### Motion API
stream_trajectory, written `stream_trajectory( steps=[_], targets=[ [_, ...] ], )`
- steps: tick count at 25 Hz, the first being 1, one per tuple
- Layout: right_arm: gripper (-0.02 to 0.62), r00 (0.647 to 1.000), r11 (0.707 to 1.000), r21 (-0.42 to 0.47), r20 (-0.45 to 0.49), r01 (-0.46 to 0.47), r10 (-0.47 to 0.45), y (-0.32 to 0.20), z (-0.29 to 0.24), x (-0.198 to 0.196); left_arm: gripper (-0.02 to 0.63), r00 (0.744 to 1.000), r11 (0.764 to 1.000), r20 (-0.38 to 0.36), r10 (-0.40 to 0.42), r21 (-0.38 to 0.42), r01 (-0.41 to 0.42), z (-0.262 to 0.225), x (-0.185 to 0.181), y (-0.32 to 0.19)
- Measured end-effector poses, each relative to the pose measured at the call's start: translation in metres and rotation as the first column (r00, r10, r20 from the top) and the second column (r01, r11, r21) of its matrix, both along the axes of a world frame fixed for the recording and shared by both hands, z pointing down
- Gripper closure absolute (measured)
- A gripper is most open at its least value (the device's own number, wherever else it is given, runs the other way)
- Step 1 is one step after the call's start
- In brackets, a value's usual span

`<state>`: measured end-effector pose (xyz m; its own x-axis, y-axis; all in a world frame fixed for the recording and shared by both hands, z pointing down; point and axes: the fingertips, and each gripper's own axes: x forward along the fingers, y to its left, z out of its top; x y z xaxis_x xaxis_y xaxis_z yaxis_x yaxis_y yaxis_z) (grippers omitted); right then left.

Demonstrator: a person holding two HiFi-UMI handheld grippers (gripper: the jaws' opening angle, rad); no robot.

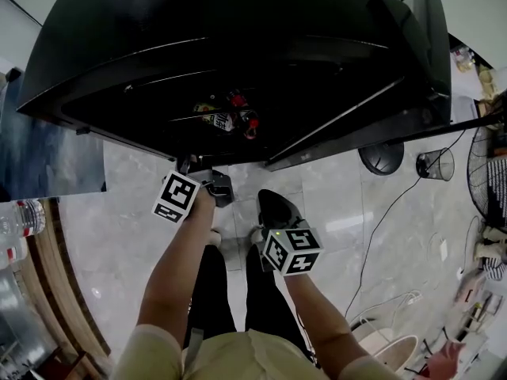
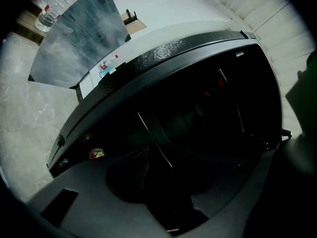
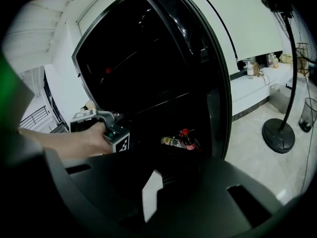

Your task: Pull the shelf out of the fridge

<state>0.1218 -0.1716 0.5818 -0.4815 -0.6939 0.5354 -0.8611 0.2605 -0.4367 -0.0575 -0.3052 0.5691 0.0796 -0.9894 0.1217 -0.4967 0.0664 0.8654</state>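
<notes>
This is the reach-in step: neither claw has the shelf (image 1: 182,78) yet. It sits inside the open fridge (image 1: 238,22), its pale front edge crossing the dark interior. The left gripper (image 1: 207,182) hovers at the fridge's lower front lip. Its black jaws are lost against the fridge's dark, so I cannot tell their gap. The right gripper (image 1: 269,204) hangs farther out from the fridge, tips together and empty. Next, I judge: spread a claw, bite the shelf's edge, draw straight out. Count: one fridge, two grippers, two bottles (image 1: 231,114) low inside.
</notes>
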Motion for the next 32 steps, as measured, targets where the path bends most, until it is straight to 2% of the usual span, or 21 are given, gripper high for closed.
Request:
stream_trajectory(
  steps=[13,19,27,32],
  targets=[
    [0.579,1.000,0.999,-0.035,0.003,-0.019,0.019,0.007,0.015,0.011,0.476,0.992,0.993,-0.078,-0.099,0.057,0.104,0.004,-0.006,-0.030],
    [0.579,1.000,0.999,-0.050,-0.005,-0.022,0.022,0.009,0.022,0.019,0.476,0.985,0.988,-0.098,-0.139,0.049,0.145,0.009,-0.017,-0.047],
    [0.579,0.999,0.998,-0.061,-0.016,-0.034,0.033,0.011,0.026,0.029,0.476,0.989,0.990,-0.060,-0.138,0.031,0.140,0.017,-0.020,-0.061],
    [0.578,0.999,0.997,-0.063,-0.017,-0.039,0.038,0.014,0.027,0.031,0.477,0.988,0.989,-0.060,-0.144,0.019,0.145,0.018,-0.024,-0.065]
  ],
)
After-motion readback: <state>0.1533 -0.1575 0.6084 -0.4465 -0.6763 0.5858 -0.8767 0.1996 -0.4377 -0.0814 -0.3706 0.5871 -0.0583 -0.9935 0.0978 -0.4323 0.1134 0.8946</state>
